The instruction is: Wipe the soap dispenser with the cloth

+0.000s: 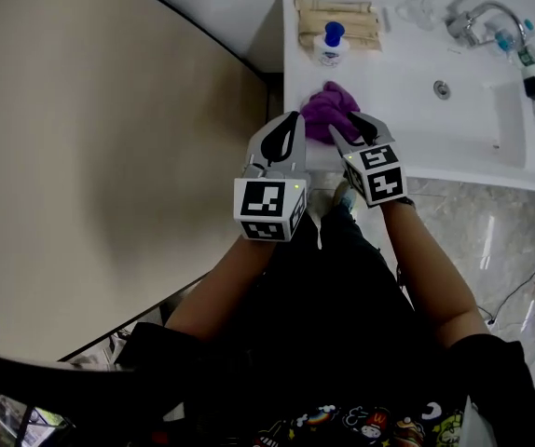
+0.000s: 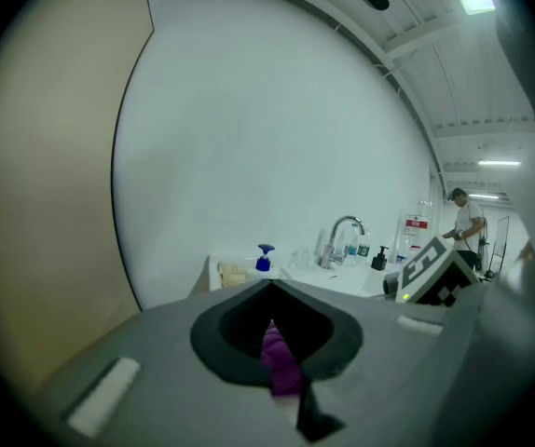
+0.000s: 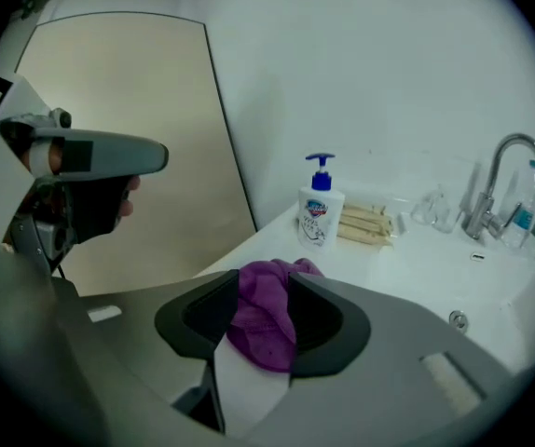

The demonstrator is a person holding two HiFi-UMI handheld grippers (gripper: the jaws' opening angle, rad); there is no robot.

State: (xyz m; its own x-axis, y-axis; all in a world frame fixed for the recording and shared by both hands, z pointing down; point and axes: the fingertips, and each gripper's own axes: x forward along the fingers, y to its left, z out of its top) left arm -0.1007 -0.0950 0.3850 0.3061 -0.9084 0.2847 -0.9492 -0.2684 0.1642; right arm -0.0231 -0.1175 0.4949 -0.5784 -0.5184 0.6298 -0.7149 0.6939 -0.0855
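Note:
The soap dispenser (image 1: pixel 331 45), a white bottle with a blue pump, stands at the back left of the white counter (image 1: pixel 407 59); it also shows in both gripper views (image 2: pixel 264 259) (image 3: pixel 321 212). A purple cloth (image 1: pixel 328 110) lies bunched near the counter's front edge. My right gripper (image 1: pixel 347 127) is open just in front of it, and the cloth (image 3: pixel 266 319) shows in the gap between its jaws (image 3: pixel 266 282). My left gripper (image 1: pixel 294 119) hangs beside it on the left, jaws shut tip to tip (image 2: pixel 272 287) and holding nothing. A strip of cloth (image 2: pixel 281 361) shows behind them.
A sink basin (image 1: pixel 477 110) and chrome faucet (image 1: pixel 477 15) fill the counter's right half, with small bottles (image 1: pixel 527 49) near the tap. Light wooden sticks (image 1: pixel 351 21) lie behind the dispenser. A beige wall (image 1: pixel 90 156) is close on the left. A person (image 2: pixel 468 226) stands far off.

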